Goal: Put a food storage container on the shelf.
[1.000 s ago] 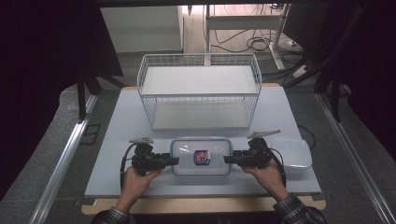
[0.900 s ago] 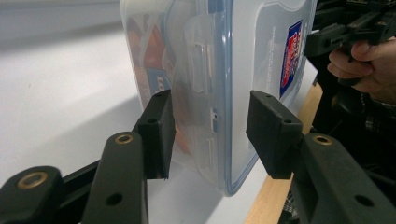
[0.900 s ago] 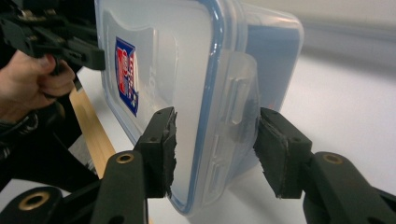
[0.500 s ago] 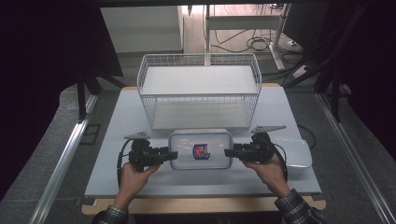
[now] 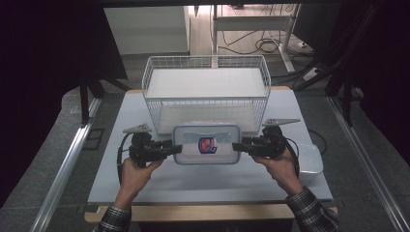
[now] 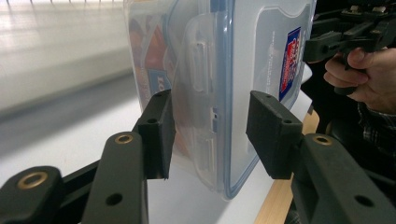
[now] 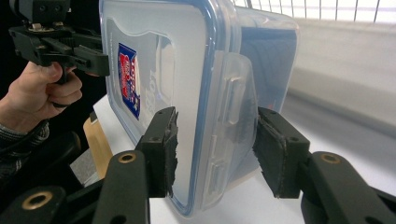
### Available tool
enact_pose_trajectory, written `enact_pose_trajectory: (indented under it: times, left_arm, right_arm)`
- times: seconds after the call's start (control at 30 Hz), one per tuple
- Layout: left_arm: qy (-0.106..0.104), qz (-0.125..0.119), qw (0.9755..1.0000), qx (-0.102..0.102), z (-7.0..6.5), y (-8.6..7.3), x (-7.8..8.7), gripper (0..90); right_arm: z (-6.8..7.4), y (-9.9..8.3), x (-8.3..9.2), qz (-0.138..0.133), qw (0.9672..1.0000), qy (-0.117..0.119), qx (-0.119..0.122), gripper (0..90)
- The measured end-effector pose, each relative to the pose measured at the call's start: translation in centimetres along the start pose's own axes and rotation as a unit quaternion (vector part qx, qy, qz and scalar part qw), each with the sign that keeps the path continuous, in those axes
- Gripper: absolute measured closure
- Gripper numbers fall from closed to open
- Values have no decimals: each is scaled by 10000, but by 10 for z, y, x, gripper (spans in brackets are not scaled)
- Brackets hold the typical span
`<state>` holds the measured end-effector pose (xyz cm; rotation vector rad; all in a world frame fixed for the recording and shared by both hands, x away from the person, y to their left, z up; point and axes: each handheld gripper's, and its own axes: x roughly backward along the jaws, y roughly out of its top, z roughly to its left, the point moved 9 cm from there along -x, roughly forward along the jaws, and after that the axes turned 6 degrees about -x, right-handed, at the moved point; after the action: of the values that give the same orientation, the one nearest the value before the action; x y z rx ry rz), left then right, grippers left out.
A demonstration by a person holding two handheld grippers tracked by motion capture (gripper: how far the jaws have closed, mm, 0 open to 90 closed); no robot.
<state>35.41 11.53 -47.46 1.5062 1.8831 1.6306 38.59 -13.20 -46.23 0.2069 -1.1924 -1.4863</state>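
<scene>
A clear plastic container (image 5: 207, 145) with a blue-rimmed lid and a red and blue label hangs above the white table (image 5: 208, 186), just in front of the wire basket (image 5: 208, 92). My left gripper (image 5: 175, 149) is shut on its left end and my right gripper (image 5: 238, 146) on its right end. In the left gripper view the pads (image 6: 159, 135) clamp the container (image 6: 210, 84) over its side latch. The right gripper view shows the same hold on the container (image 7: 196, 84), one pad on the lid and one on the base.
The white wire basket stands behind the container with a shelf across its top. A white rectangular box (image 5: 309, 159) lies on the table beside my right hand. The table's wooden front edge (image 5: 193, 212) runs below my forearms.
Both grippers have risen with the container between them, lifting it off the table and up toward the basket front. The grip on both ends looks the same.
</scene>
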Motion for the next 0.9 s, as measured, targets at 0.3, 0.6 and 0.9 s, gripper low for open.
enact_pose_trajectory:
  times: [0.3, 0.6, 0.9]
  left_arm:
    - [83, -133, 9998, -109, -2, 28, 7, 527]
    - [121, -228, 9996, -131, 2, 52, 11, 527]
    - [173, -340, 9991, -173, 9, 82, 17, 526]
  right_arm:
    - [5, 29, 9, -184, 9998, 11, 103, 511]
    - [6, 60, 13, -318, 9993, 9, 172, 509]
    - [8, 87, 15, -433, 9988, -3, 239, 508]
